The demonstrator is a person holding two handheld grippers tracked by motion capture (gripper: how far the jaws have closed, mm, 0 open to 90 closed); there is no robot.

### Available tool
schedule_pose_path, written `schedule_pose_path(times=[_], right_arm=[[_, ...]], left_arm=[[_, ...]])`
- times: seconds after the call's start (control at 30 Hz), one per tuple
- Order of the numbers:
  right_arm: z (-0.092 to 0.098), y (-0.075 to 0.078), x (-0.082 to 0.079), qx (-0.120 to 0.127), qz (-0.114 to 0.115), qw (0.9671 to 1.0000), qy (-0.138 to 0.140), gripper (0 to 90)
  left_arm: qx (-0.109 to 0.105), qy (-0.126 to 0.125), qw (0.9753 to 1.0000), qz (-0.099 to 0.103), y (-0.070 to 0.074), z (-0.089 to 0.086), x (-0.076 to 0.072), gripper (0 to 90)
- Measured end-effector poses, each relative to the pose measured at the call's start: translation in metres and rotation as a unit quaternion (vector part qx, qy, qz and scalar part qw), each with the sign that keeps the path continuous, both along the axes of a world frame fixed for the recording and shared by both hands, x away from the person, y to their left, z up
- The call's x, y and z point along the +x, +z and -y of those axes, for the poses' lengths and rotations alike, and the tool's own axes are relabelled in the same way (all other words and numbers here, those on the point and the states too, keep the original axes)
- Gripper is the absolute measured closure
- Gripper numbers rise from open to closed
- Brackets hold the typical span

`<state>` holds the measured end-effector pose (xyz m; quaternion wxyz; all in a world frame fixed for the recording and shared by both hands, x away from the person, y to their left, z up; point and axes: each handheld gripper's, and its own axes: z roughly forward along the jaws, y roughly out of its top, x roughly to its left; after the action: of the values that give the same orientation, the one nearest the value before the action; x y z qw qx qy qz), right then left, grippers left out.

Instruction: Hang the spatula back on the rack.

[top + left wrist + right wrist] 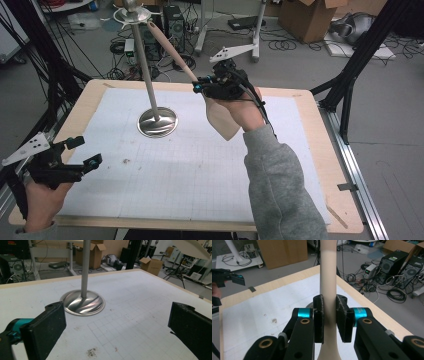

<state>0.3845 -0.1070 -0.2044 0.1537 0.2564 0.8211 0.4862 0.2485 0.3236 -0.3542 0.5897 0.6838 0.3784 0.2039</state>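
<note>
A long beige shoehorn-like blade slants through the air. Its narrow end is up by the top disc of a metal stand, and its broad end hangs low beside the person's right hand. My right gripper is shut on its stem. In the right gripper view both pads press the stem at the right gripper. The stand's pole rises from a round shiny base. My left gripper hovers open and empty over the table's near-left corner, facing the base.
A white gridded mat covers the wooden table, with a small dark smudge on it. Black frame posts flank the table. Beyond it on the floor are cables, computer towers and cardboard boxes.
</note>
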Motion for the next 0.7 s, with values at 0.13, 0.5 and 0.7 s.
schedule_pose_path(times=[0.13,0.5,0.7], right_arm=[[-0.003,-0.002,0.002,-0.005,-0.001,1.0,0.0,78.5],[-0.013,-0.009,0.008,-0.017,-0.005,0.9998,-0.003,78.5],[-0.017,-0.011,0.011,-0.02,-0.008,0.9998,-0.002,78.5]], left_arm=[[-0.001,0.0,1.0,0.0,0.0,0.0,0.0,2.0],[0.001,-0.001,1.0,0.0,0.0,0.001,-0.001,2.0],[0.001,-0.002,1.0,0.0,0.0,0.001,-0.002,2.0]])
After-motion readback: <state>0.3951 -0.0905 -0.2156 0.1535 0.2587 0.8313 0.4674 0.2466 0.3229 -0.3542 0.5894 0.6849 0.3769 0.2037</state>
